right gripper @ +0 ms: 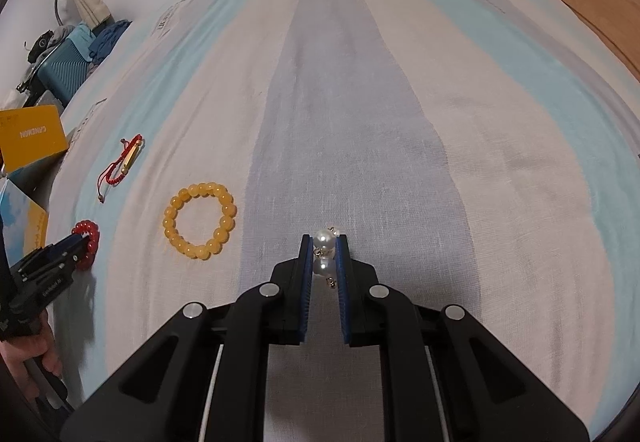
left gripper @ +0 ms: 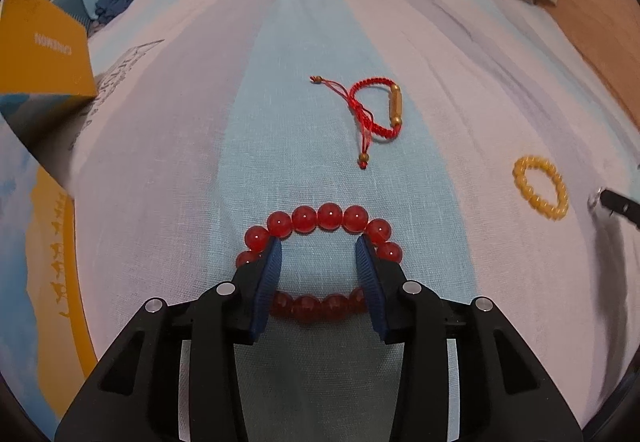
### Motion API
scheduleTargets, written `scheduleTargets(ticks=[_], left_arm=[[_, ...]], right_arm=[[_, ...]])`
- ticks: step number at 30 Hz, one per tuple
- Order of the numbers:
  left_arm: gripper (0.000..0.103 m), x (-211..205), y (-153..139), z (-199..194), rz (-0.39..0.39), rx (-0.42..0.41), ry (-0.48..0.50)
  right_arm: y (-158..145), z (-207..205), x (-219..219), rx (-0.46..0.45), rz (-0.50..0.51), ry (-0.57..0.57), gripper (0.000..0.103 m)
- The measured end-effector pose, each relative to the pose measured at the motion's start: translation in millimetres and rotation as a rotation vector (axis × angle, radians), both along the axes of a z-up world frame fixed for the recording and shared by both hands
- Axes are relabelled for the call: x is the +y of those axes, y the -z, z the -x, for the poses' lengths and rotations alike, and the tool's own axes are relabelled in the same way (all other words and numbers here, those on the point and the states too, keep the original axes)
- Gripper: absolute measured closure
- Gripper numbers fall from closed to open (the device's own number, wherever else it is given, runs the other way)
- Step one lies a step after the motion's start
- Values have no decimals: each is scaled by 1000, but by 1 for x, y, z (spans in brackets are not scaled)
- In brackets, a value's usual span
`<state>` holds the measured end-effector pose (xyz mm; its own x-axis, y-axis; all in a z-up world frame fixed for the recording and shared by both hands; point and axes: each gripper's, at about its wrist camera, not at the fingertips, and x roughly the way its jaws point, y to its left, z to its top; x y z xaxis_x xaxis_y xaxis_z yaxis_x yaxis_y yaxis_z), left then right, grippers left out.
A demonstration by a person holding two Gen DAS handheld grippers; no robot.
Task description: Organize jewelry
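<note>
left claw [left gripper: 319, 248] open, its pads straddling red bead bracelet [left gripper: 318, 218] lying on bed [left gripper: 200, 182]; right claw [right gripper: 325, 242] clamped on pearl earrings [right gripper: 323, 240], yellow bead bracelet [right gripper: 199, 221] to its left.

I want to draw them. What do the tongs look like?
Both tongs, left and right, are matte black plastic with cut-out slots, round silver bolts and ribbed dark blue pads. In the right wrist view, the left one has small white lettering on its side.
</note>
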<state>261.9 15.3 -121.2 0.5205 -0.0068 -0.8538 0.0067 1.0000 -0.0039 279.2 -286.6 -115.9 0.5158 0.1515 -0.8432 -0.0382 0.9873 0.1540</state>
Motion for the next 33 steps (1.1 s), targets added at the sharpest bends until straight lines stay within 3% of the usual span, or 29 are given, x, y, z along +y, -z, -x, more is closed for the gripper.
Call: scheduleTargets(ticks=[6,8,9,10,11,14,16,22,24,29,30,31,33], left_arm=[[61,-3,-5,0,-28,1,21],[52,-2,-8,1,-16,-1,22],[39,-1,-11,2,-12,-13,18],[11,-1,-14,3,-14,-28,15],[7,-2,-19,6,-18,-55,13],[8,-5,-25,8,-48,-86,28],[8,-4,-19,4,-70,-67,16],[7,3,0,1,-42,-1,-3],[10,3,4,1,-37,9,3],[35,4,9,-1,-18,16,20],[42,6,9,-2,-17,16,15],[58,7,9,-2,-12,16,14],[69,7,8,-2,7,22,19]], right_arm=[[0,1,1,3,-4,0,92],[0,0,2,4,-6,-4,92],[0,0,2,4,-6,-5,92],[0,0,3,5,-6,-7,92],[0,0,2,4,-7,-7,92],[0,0,2,5,-9,-7,92],[0,0,2,6,-9,-9,92],[0,0,2,9,-10,-12,92],[0,0,3,9,-10,-16,92],[0,0,4,11,-12,-21,92],[0,0,4,10,-12,-20,92],[0,0,4,11,-12,-21,92],[0,0,4,10,-12,-21,92]])
